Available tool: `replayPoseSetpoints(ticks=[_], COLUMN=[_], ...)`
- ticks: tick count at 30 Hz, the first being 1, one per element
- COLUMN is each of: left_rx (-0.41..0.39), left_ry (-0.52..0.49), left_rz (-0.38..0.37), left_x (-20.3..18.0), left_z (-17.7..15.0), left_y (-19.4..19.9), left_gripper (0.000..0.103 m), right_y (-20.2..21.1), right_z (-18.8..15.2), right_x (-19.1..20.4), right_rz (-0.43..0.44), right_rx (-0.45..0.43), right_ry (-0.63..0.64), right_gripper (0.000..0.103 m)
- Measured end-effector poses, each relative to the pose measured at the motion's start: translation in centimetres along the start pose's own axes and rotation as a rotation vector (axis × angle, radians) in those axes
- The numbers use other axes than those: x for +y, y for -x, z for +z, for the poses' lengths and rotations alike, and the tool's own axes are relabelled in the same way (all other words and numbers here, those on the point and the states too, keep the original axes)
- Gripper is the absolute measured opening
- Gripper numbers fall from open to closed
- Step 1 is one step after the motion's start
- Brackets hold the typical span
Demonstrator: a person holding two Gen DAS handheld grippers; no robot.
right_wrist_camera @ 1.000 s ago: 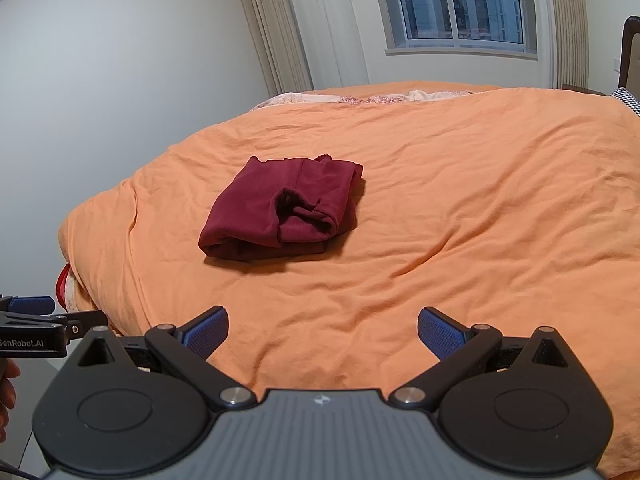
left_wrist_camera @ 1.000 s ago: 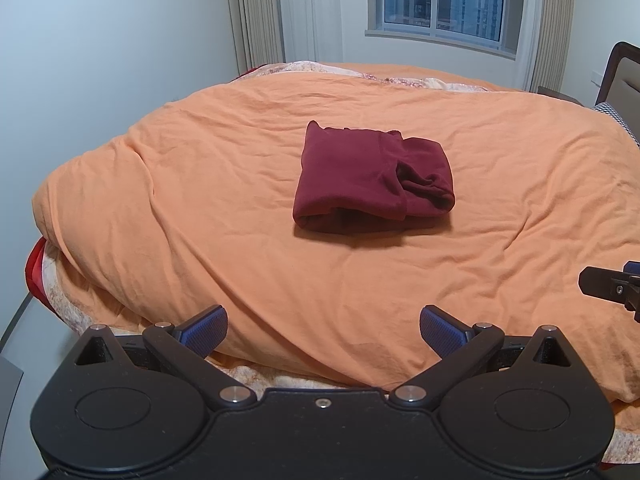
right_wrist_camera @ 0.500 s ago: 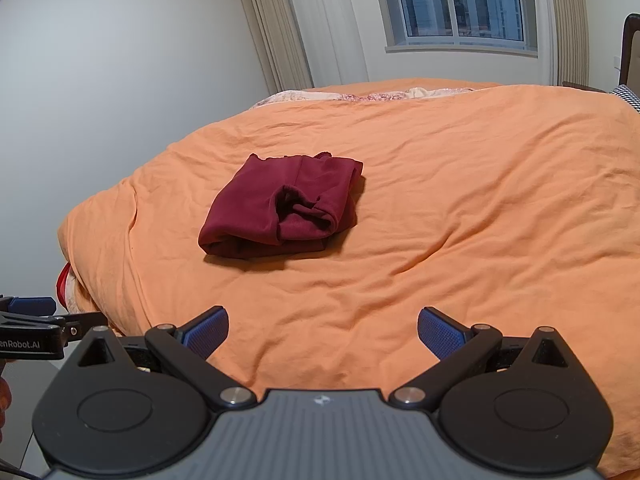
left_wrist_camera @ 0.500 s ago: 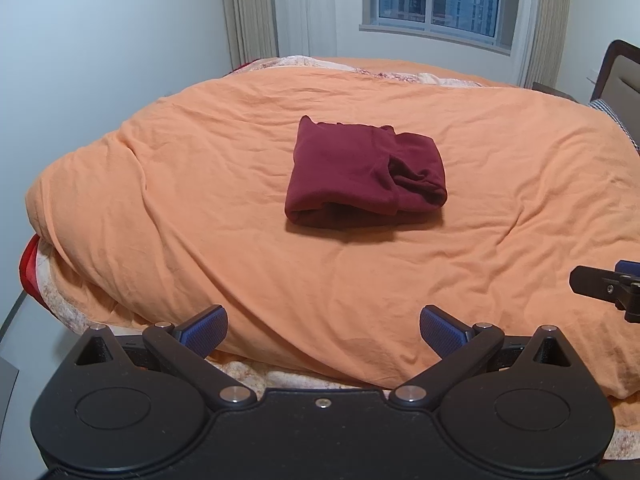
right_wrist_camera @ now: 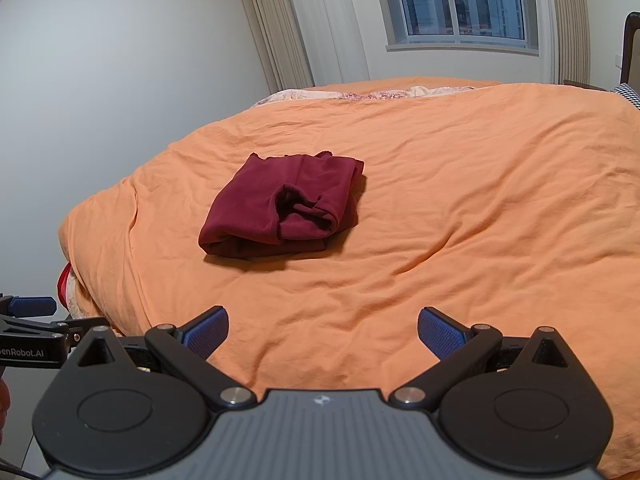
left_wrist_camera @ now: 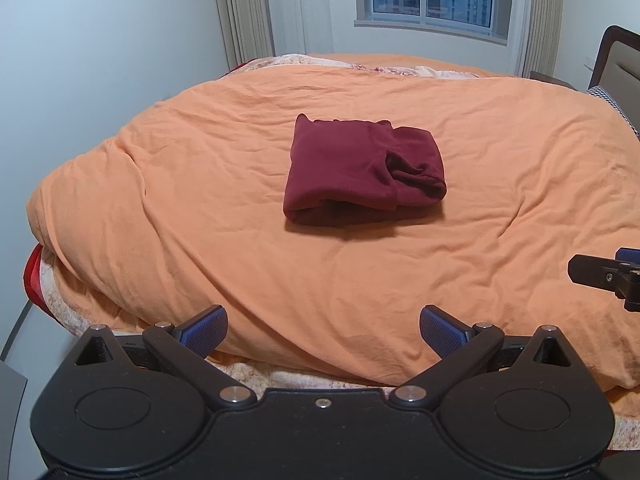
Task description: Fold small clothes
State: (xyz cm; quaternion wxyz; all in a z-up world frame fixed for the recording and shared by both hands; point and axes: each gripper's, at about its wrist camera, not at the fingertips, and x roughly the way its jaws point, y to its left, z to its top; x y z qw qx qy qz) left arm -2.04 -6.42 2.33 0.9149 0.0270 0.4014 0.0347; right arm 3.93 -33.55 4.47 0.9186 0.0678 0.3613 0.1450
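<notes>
Since a second ago the left wrist view has drawn slightly back and up, so the folded maroon garment (left_wrist_camera: 362,174) sits a little higher in it, while the right wrist view is nearly unchanged. The garment lies folded in a compact bundle on the orange duvet (left_wrist_camera: 200,220) of the bed, well apart from both claws, at about 12 o'clock from the left claw (left_wrist_camera: 323,330) and 11 o'clock from the right claw (right_wrist_camera: 323,330). Both claws are spread wide with nothing between their blue pads (right_wrist_camera: 208,330), poised over the near edge of the bed. The right claw's tip shows at 3 o'clock in the left view. A window (right_wrist_camera: 460,4) lies beyond.
</notes>
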Motion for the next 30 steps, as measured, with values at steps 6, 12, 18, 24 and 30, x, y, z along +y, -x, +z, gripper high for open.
replayPoseSetpoints(ticks=[6,12,18,24,30], left_rx=[0.002,0.003,0.005,0.005,0.008], left_ry=[-0.001,-0.001,0.0,0.0,0.0], left_rz=[0.001,0.007,0.008,0.007,0.011], left_x=[-0.03,-0.09,-0.05,-0.03,-0.1], left_z=[0.01,0.05,0.07,0.06,-0.01], left_y=[-0.04,-0.16,-0.21,-0.23,-0.34], left_gripper=[0.102,0.102,0.102,0.102,0.102], right_y=[-0.03,-0.06,-0.13,-0.14,-0.28], right_z=[0.06,0.08,0.07,0.01,0.01], right_x=[0.03,0.01,-0.01,-0.01,0.03], right_rz=[-0.002,-0.001,-0.001,-0.001,-0.001], right_rx=[0.0,0.0,0.001,0.003,0.006], right_ry=[-0.001,-0.001,-0.002,-0.003,-0.006], right_gripper=[0.103,0.103,0.103,0.103,0.103])
